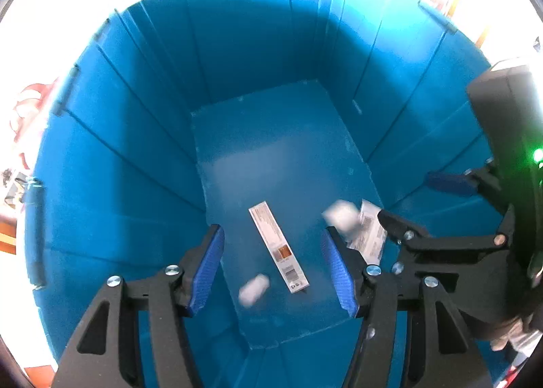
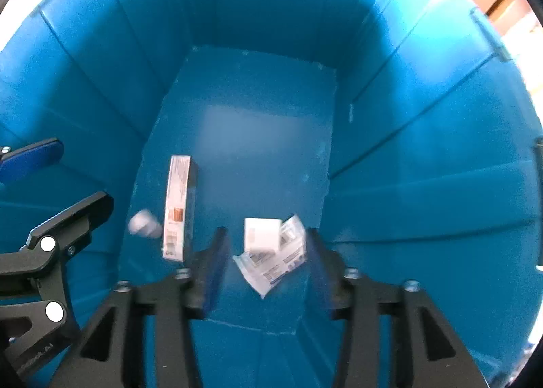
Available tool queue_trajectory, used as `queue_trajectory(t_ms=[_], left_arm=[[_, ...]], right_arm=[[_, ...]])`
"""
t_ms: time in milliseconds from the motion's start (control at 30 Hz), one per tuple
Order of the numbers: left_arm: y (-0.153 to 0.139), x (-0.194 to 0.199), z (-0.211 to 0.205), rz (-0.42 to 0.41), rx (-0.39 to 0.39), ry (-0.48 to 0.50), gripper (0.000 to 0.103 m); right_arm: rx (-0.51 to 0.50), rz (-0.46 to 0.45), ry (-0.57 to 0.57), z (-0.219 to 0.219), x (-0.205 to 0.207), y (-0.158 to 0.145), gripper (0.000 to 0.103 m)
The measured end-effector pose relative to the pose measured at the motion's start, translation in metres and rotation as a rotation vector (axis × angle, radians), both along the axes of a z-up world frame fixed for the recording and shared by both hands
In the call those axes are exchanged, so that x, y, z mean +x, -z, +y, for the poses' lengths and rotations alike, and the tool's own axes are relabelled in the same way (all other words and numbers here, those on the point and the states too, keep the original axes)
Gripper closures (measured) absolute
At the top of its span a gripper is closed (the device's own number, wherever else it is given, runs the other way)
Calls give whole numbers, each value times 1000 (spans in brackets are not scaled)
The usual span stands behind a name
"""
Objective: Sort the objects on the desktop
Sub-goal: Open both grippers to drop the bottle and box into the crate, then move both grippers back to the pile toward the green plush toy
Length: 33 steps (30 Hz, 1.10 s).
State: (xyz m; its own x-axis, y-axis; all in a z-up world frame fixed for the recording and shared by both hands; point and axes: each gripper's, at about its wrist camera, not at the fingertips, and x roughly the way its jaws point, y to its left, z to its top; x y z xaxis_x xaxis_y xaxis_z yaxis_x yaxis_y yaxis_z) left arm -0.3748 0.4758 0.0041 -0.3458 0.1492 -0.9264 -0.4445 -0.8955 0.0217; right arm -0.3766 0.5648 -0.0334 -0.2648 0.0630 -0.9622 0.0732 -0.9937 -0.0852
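While both tools (image 1: 273, 264) (image 2: 264, 269) gape empty, blue bin (image 1: 118, 157) holds long box (image 1: 278, 247), white cube (image 2: 261, 233).

1. A deep blue bin (image 1: 135, 167) fills most of the frame, its ribbed walls sloping down to a flat floor.
2. The left tool (image 1: 273, 269) sits at the lower centre, its blue-padded jaws spread wide with nothing between them.
3. A long narrow box (image 1: 278, 247) lies flat on the floor between the jaws.
4. A small blurred white object (image 1: 254, 289) is just left of the box's lower end.
5. A white packet (image 1: 370, 235) and a blurred white block (image 1: 341, 215) are right of centre.
6. The right tool (image 1: 417, 208) enters from the right edge, jaws parted.
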Motion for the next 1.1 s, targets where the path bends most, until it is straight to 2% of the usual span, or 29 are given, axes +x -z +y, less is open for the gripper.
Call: queue_trajectory(t_ms=[33, 67, 200, 300, 400, 467, 600, 667, 767, 867, 1100], left_arm=[[-8, 4, -5, 14, 19, -1, 44], [-14, 7, -8, 26, 33, -3, 44], [-43, 27, -23, 93, 87, -14, 44], [-65, 51, -36, 165, 119, -13, 44], [-83, 78, -51, 259, 151, -8, 44], [-94, 100, -63, 327, 186, -8, 44], [-112, 138, -94, 465, 203, -47, 44], [-114, 158, -116, 529, 211, -81, 44], [-110, 178, -148, 578, 223, -150, 44], [-98, 191, -188, 598, 212, -233, 44], [-60, 219, -302, 618, 115, -433, 44]], right_arm=[[10, 29, -3, 2, 2, -7, 26], [15, 61, -7, 4, 5, -15, 19], [-40, 178, -2, 11, 27, -56, 18], [-40, 263, -4, 9, 47, -81, 14], [-49, 347, -25, -3, 74, -98, 1], [-64, 397, -53, -14, 95, -111, 0], [-110, 508, -82, -39, 132, -124, 0], [-131, 562, -97, -51, 144, -128, 0], [-162, 630, -125, -75, 163, -131, 0], [-222, 669, -175, -104, 176, -131, 0], [-291, 725, -353, -203, 200, -128, 0]])
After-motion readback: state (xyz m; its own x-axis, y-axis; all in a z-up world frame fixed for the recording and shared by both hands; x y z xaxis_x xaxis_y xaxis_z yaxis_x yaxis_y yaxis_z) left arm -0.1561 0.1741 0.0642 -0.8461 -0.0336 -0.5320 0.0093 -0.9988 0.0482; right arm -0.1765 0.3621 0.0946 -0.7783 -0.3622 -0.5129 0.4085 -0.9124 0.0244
